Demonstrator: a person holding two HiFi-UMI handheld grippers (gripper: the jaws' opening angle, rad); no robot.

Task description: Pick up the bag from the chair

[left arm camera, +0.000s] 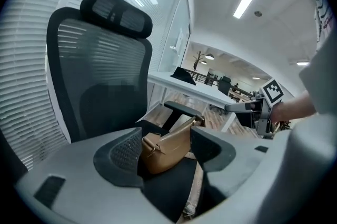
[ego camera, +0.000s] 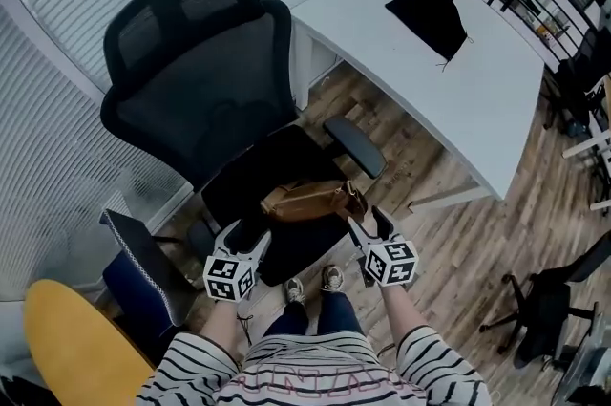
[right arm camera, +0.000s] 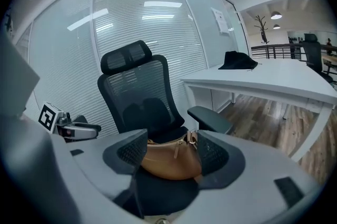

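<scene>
A tan leather bag point(ego camera: 310, 201) lies across the front of the black office chair's seat point(ego camera: 248, 180). My left gripper point(ego camera: 246, 240) hovers just short of the bag's left end, jaws open. At the bag's right end my right gripper point(ego camera: 367, 224) is also open. Through the left gripper point(left arm camera: 167, 150) the bag point(left arm camera: 164, 153) shows in the gap between the pads, not pinched. Between the right gripper's point(right arm camera: 172, 153) pads the bag point(right arm camera: 171, 161) shows the same way, its zipper and strap ring on top. Neither gripper holds anything.
The chair's tall mesh back point(ego camera: 205, 79) rises behind the bag and its armrest point(ego camera: 354, 146) sticks out at the right. A white desk point(ego camera: 477, 98) with a black cloth point(ego camera: 431, 12) stands beyond. A yellow round top point(ego camera: 72, 347) and a blue chair point(ego camera: 143, 285) are at my left.
</scene>
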